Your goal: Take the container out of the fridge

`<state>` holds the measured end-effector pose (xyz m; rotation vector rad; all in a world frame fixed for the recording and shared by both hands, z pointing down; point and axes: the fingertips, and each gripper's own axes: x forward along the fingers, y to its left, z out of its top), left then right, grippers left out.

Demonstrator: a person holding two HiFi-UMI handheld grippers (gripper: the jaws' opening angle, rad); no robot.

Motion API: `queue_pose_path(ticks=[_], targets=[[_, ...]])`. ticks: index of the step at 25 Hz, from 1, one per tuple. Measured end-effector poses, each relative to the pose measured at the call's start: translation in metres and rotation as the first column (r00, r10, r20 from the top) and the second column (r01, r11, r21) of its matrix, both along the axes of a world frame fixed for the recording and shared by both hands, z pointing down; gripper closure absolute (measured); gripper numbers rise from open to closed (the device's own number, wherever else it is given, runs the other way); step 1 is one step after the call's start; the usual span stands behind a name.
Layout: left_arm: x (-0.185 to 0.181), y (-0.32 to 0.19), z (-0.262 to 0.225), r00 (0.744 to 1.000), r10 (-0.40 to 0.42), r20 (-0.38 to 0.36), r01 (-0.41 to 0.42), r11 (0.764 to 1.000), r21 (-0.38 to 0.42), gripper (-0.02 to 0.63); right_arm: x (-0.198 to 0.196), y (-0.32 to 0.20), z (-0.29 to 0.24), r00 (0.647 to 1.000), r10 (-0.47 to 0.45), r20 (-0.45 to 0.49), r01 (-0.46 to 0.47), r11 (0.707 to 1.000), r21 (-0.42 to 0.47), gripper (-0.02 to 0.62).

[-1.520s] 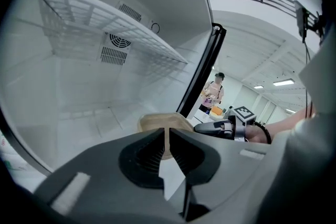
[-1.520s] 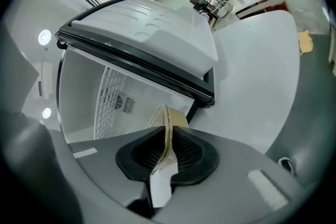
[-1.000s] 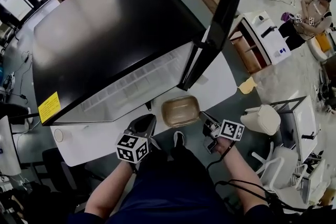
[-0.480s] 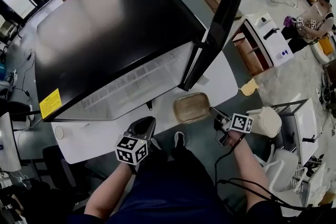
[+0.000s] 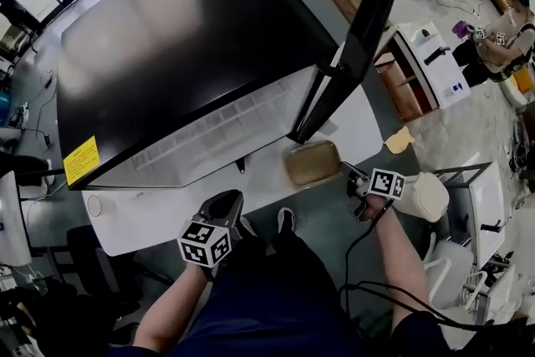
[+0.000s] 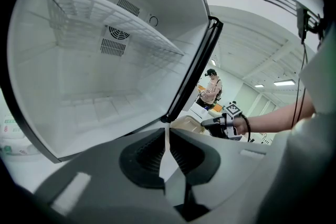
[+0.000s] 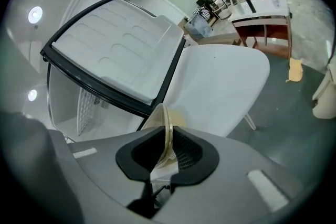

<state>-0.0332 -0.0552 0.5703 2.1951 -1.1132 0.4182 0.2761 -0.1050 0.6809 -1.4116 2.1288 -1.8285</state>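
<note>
The fridge [image 5: 184, 38] has a black top, and its door [image 5: 361, 29] stands open to the right. A shallow, tan, see-through container [image 5: 312, 163] hangs outside the fridge, over the white table's [image 5: 159, 209] right end below the door. My right gripper [image 5: 349, 175] is shut on its near rim. In the right gripper view the rim [image 7: 166, 128] runs upright between the pads. My left gripper [image 5: 227, 209] is shut and holds nothing, at the table's front edge. The left gripper view looks past those jaws [image 6: 168, 139] into the white fridge interior with its wire shelf [image 6: 105, 23].
A white rounded bin [image 5: 430, 195] stands just right of my right hand. A white desk [image 5: 422, 54] and wooden shelves lie beyond the door. People stand at the far right. My shoe [image 5: 285, 221] is on the grey floor between the grippers.
My right gripper has carried the container to the right, away from the fridge opening, to below the door's edge. The left gripper has drifted slightly down and left, still shut.
</note>
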Motion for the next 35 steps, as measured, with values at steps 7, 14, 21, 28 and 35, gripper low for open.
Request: queue_pose_path(ticks=[7, 14, 21, 28, 35], targets=[[-0.006, 0.002, 0.001, 1.000, -0.008, -0.005, 0.008, 1.000, -0.004, 0.598, 0.010, -0.004, 0.008, 0.997, 0.008, -0.081, -0.007, 1.000, 0.007, 0.541], [0.003, 0.002, -0.001, 1.000, 0.017, -0.010, -0.017, 1.000, 0.002, 0.598, 0.023, -0.008, 0.001, 0.991, 0.093, -0.098, -0.088, 0.995, 0.055, 0.483], [0.004, -0.002, -0.008, 1.000, 0.018, -0.016, -0.018, 1.000, 0.023, 0.598, 0.058, -0.002, -0.022, 0.898, 0.163, -0.409, -0.108, 0.982, 0.153, 0.466], [-0.001, -0.012, -0.024, 0.999, 0.005, -0.037, -0.003, 0.998, 0.065, 0.598, 0.030, -0.015, -0.117, 0.749, 0.204, -0.630, 0.056, 0.929, 0.367, 0.468], [-0.006, -0.029, -0.078, 0.996, -0.012, -0.085, 0.027, 0.983, 0.184, 0.598, -0.047, -0.024, -0.214, 0.742, 0.241, -0.625, 0.206, 0.805, 0.556, 0.480]])
